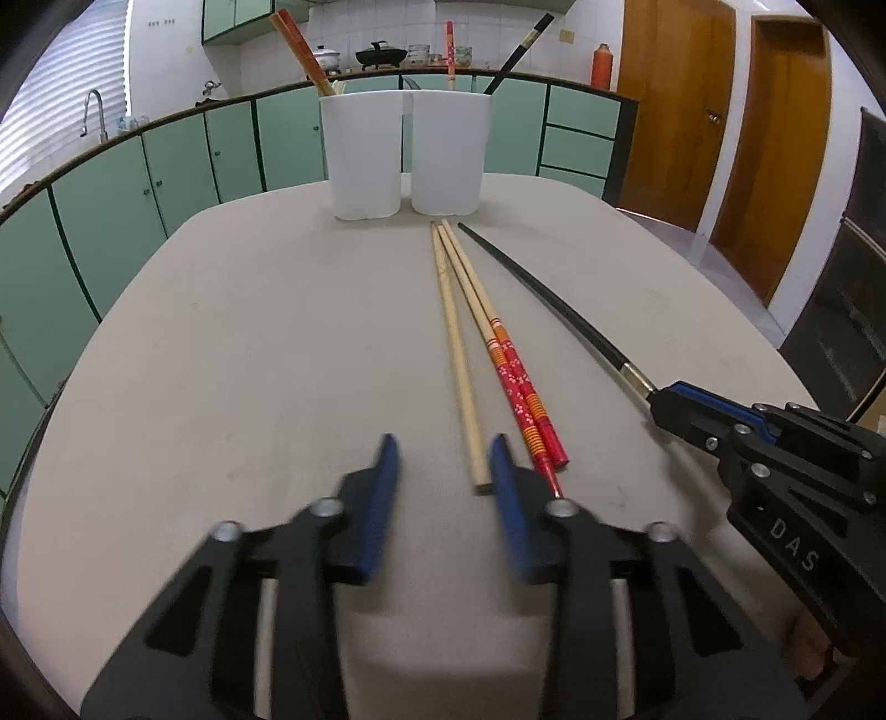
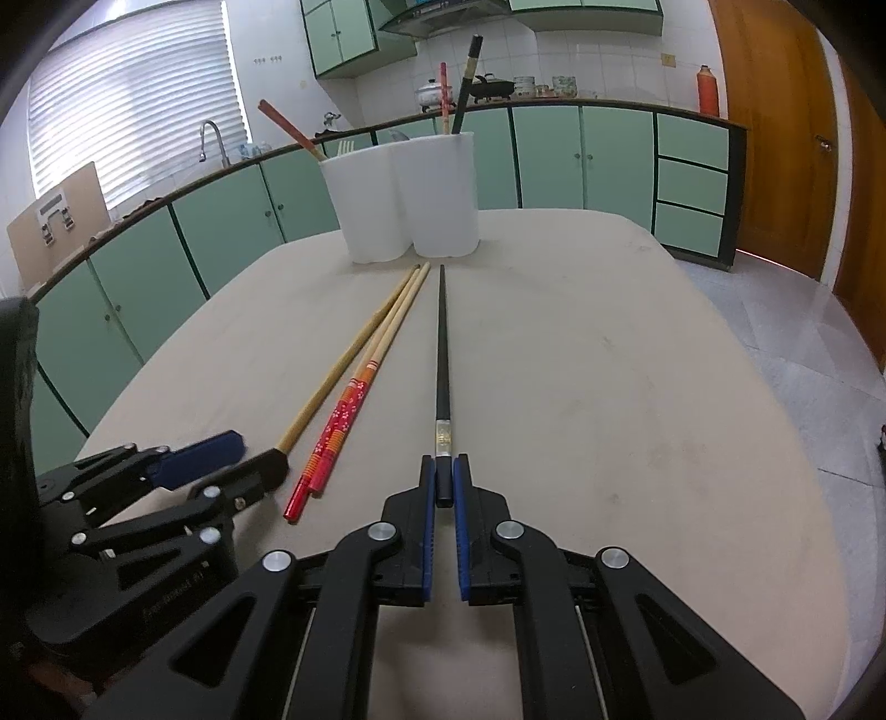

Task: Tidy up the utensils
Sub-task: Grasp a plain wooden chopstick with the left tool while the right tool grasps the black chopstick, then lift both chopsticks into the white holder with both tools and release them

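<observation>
A plain wooden chopstick (image 1: 455,343) (image 2: 343,363), a red patterned chopstick pair (image 1: 501,354) (image 2: 354,399) and a black chopstick (image 1: 554,299) (image 2: 443,354) lie on the beige table (image 1: 249,343) (image 2: 609,387), pointing at a white two-compartment utensil holder (image 1: 407,152) (image 2: 410,194). My left gripper (image 1: 443,459) (image 2: 243,459) is open, just left of the wooden chopstick's near end. My right gripper (image 2: 443,476) (image 1: 664,404) is shut on the black chopstick's near end, which rests on the table.
The holder contains a brown chopstick (image 1: 302,50) (image 2: 290,130), a red patterned one (image 1: 449,52) (image 2: 443,97) and a black one (image 1: 518,52) (image 2: 468,83). Green kitchen cabinets (image 1: 166,166) run behind the table. Wooden doors (image 1: 775,138) stand at right.
</observation>
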